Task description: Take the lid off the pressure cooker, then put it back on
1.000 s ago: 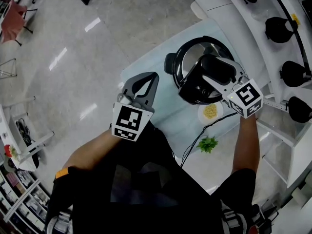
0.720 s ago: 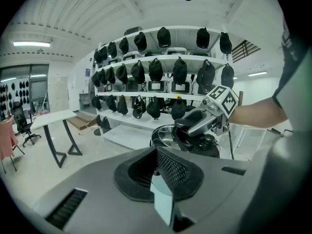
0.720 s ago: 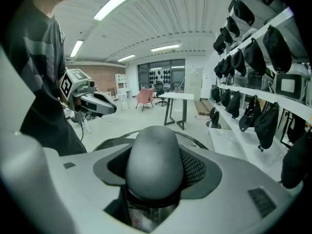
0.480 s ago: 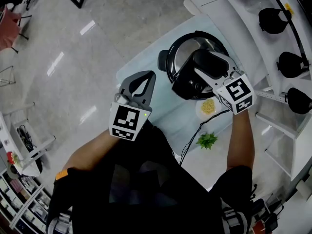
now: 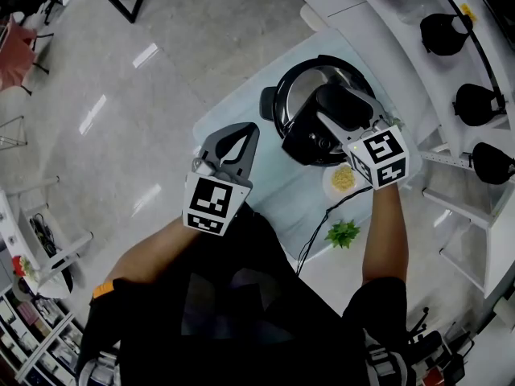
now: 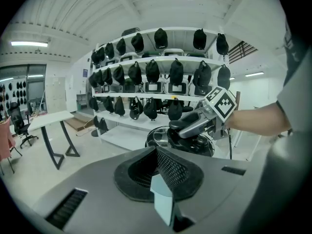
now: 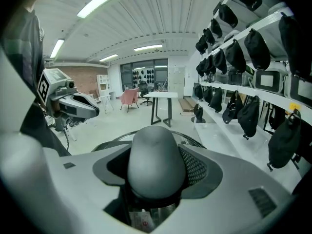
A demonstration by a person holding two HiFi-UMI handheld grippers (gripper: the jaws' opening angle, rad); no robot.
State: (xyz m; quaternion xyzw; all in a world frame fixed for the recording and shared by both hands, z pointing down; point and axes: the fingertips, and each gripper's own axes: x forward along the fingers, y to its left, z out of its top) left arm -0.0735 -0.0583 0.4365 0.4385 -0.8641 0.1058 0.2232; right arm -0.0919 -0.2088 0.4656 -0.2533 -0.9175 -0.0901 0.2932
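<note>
Clamped on the rounded black handle (image 7: 155, 160) of the steel lid (image 5: 302, 91) atop the black pressure cooker (image 5: 310, 141), the right hand-held gripper (image 5: 342, 107) has swung slightly inward, likely twisting the lid; the left hand-held gripper (image 5: 251, 131) hangs pressed together, empty.

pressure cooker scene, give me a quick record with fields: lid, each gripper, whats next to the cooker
lid: seated on the pressure cooker
lid handle: grey, between the right jaws
right gripper: shut on the lid handle
left gripper: shut, empty, apart from the cooker
table: also bears a small plate of yellow food, a green sprig, a black cable
</note>
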